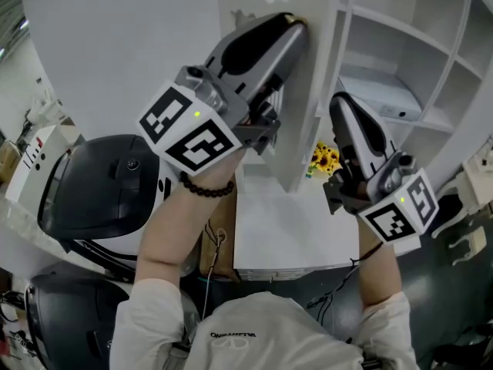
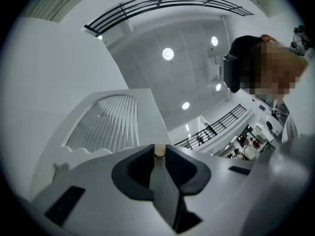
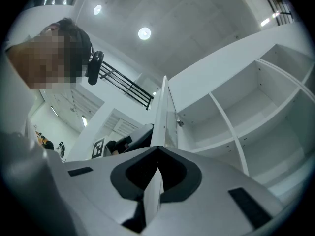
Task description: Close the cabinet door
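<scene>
The left gripper (image 1: 296, 23), a smooth grey plastic tong, is clenched on the small round cream knob (image 2: 159, 150), seemingly as a handle for swinging the door. The right gripper (image 1: 339, 100) is pressed shut and empty, beside the door's inner face, perhaps to steady it. Between them the smooth white cabinet door (image 1: 308, 122), with an arched ribbed pane (image 2: 106, 122), stands open, edge-on to the white open-shelved cabinet (image 1: 400, 75).

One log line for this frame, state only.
door: open | left gripper: shut on knob | right gripper: jaws together at door edge, contact unclear
</scene>
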Action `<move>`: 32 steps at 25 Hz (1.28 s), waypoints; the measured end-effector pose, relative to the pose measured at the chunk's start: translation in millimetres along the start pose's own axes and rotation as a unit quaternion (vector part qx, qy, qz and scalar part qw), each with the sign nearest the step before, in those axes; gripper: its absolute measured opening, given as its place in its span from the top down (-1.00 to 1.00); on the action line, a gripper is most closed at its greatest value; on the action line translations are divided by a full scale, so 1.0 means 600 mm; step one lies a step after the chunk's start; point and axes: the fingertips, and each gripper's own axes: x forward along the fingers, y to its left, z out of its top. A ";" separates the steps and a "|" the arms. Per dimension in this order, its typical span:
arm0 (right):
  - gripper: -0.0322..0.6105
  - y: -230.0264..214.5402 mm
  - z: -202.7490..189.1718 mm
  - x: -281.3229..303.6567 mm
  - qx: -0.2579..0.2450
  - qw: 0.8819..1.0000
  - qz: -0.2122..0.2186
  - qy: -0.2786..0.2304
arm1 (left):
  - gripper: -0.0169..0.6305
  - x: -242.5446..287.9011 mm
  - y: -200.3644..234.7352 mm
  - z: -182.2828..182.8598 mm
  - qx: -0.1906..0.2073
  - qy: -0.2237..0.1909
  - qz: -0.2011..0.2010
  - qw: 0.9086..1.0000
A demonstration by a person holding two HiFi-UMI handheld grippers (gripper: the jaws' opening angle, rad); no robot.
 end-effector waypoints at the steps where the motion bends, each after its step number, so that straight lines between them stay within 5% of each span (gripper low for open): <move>1: 0.87 -0.005 0.001 -0.002 -0.007 1.000 -0.005 0.004 | 0.73 0.007 -0.002 -0.004 0.007 0.004 0.003 1.000; 32: 0.87 -0.157 -0.003 -0.041 -0.061 0.996 -0.063 0.019 | 0.72 0.163 0.023 -0.141 0.107 0.052 0.040 0.992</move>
